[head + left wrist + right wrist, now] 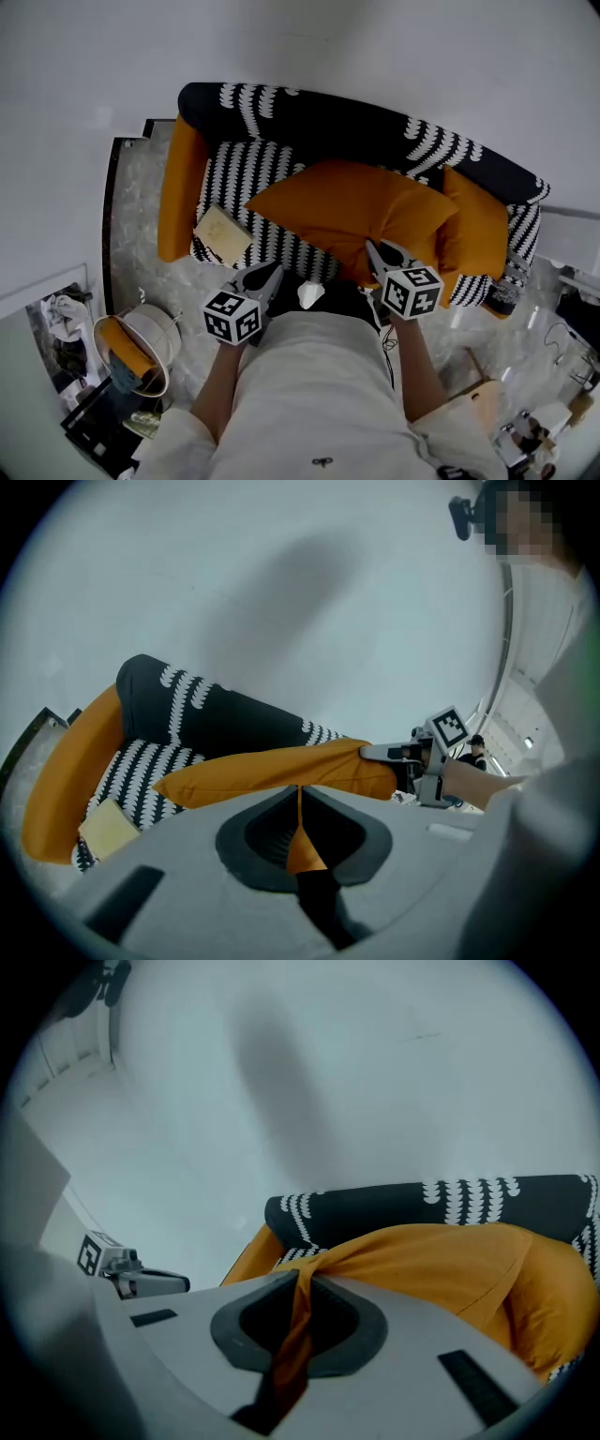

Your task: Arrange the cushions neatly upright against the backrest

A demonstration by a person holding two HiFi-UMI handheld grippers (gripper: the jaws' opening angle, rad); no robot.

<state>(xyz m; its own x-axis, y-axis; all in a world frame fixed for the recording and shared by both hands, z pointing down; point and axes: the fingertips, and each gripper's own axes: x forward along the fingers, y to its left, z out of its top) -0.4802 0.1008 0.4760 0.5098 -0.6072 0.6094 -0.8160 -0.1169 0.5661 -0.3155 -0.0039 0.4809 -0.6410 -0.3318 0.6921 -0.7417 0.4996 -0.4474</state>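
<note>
Across the black-and-white patterned sofa (pixel 328 117), no cushion looks neatly set against the backrest yet.

- Large orange cushion (pixel 347 211): raised over the middle of the seat and slung between your two grippers, with its far edge near the backrest.
- Second orange cushion (pixel 478 230): at the right end, leaning by the armrest. It looks roughly placed and may want straightening.
- Pale square pad (pixel 223 234): possibly a cushion, lying flat on the seat at left.
- Left gripper (pixel 270 275): jaws pressed together on a fold of the large cushion's fabric.
- Right gripper (pixel 375 251): likewise pinching that fabric, at the other near corner.

Judged early in the task: one cushion is in hand and the others are still to tidy.
</note>
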